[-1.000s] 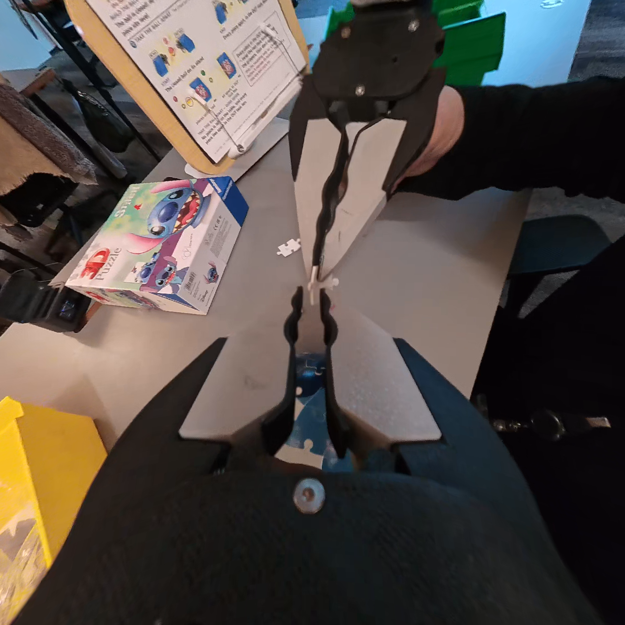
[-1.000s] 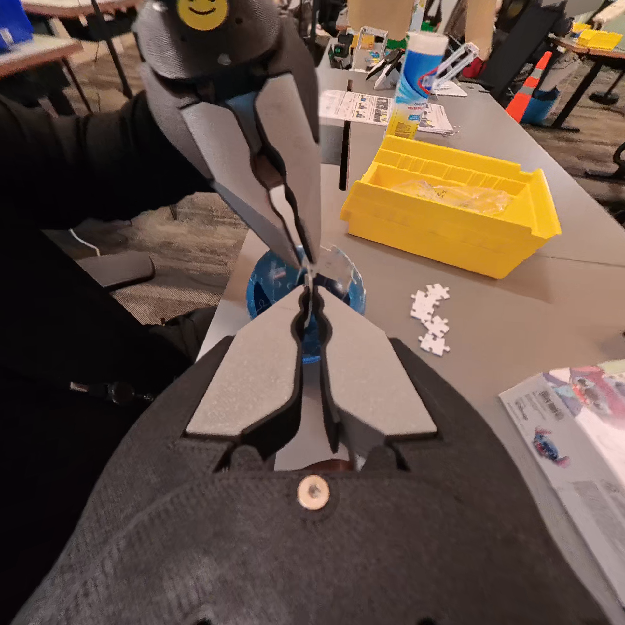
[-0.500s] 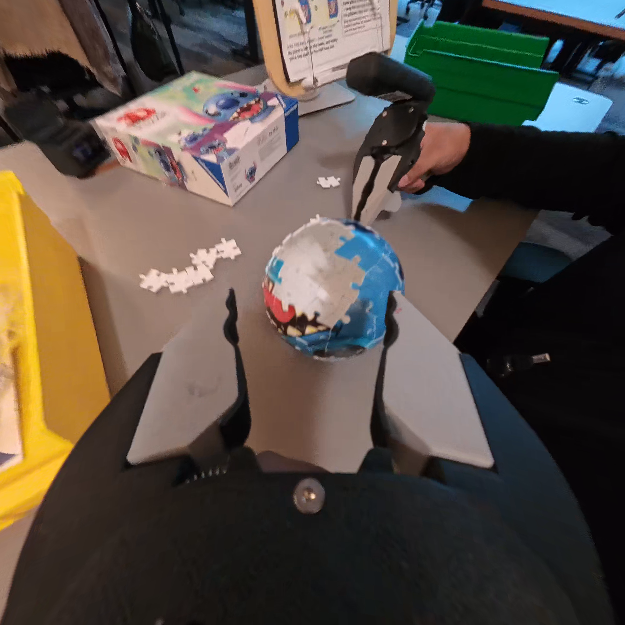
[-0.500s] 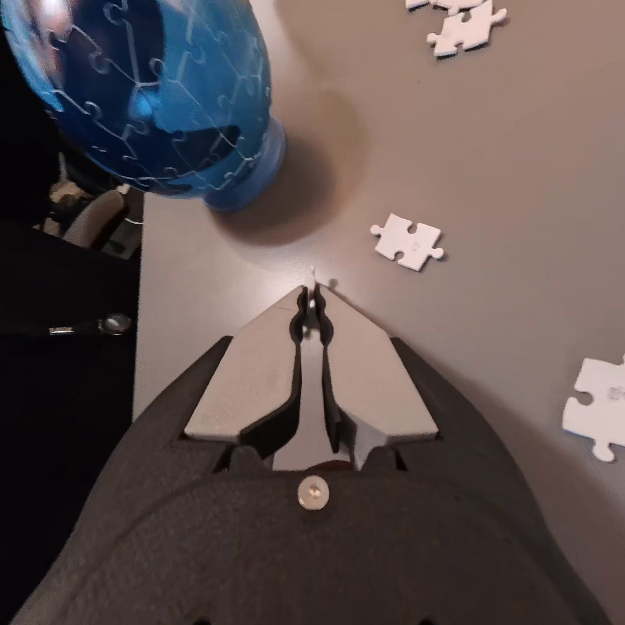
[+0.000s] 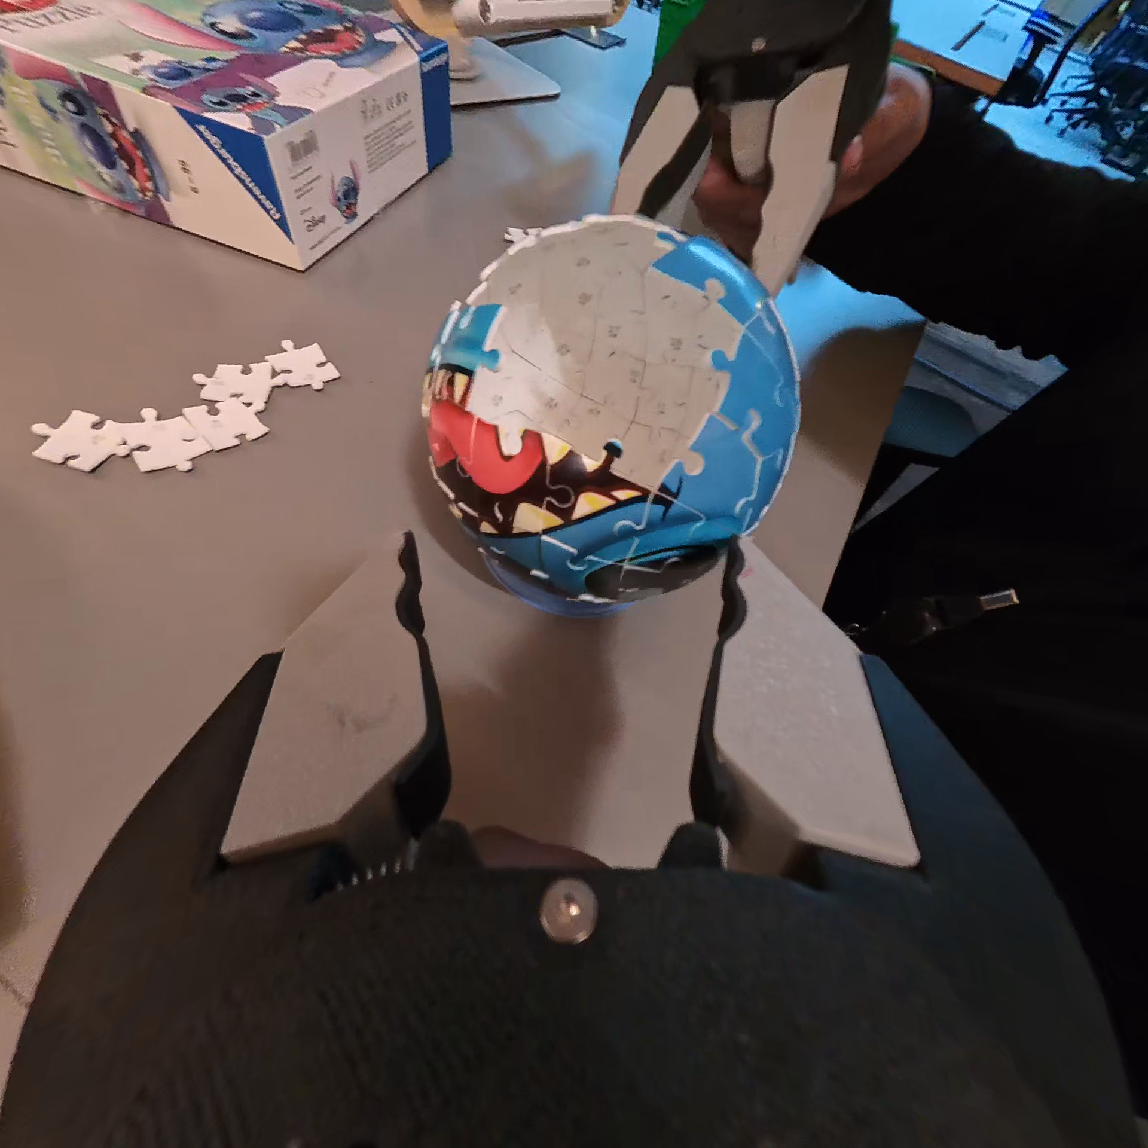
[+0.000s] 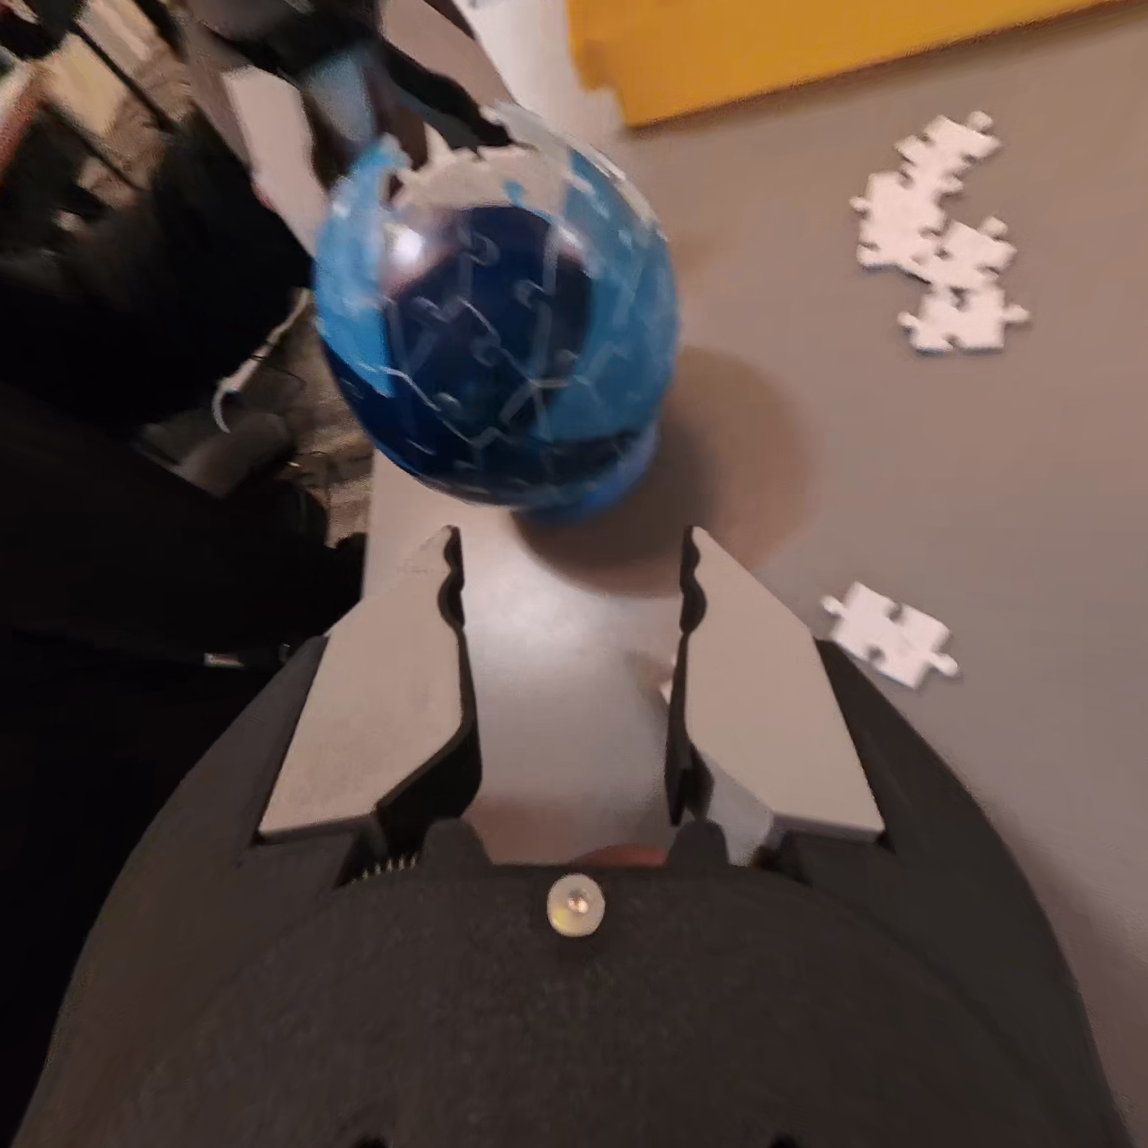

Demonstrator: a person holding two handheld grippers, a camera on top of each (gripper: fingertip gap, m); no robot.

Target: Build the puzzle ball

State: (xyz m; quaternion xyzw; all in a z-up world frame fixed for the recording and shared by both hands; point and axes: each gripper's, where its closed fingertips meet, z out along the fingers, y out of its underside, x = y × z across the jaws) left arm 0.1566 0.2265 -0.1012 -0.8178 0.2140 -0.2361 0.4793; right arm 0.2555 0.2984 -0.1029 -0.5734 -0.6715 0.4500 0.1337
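Note:
The partly built puzzle ball [image 5: 733, 397] stands on a blue base near the table's right edge, and its open side shows the white backs of the pieces. It appears blurred in the right wrist view [image 6: 497, 323]. My left gripper [image 5: 571, 545] is open and empty, just short of the ball. My right gripper [image 6: 570, 540] is open on the opposite side, also short of the ball. It shows beyond the ball in the left wrist view [image 5: 702, 242]. A small white bit [image 6: 668, 680] lies by its right finger. Loose white pieces [image 5: 186, 413] lie on the table.
The puzzle box [image 5: 217, 112] lies at the back left, with a stand's base [image 5: 503, 77] behind it. A yellow bin [image 6: 807, 50] sits past the ball in the right wrist view. Joined white pieces [image 6: 932, 242] and a pair [image 6: 888, 633] lie right of the ball.
Both grippers were shut tip to tip on a small white piece above the ball. The left one opened and drew back. The right one dropped to the table and has now opened.

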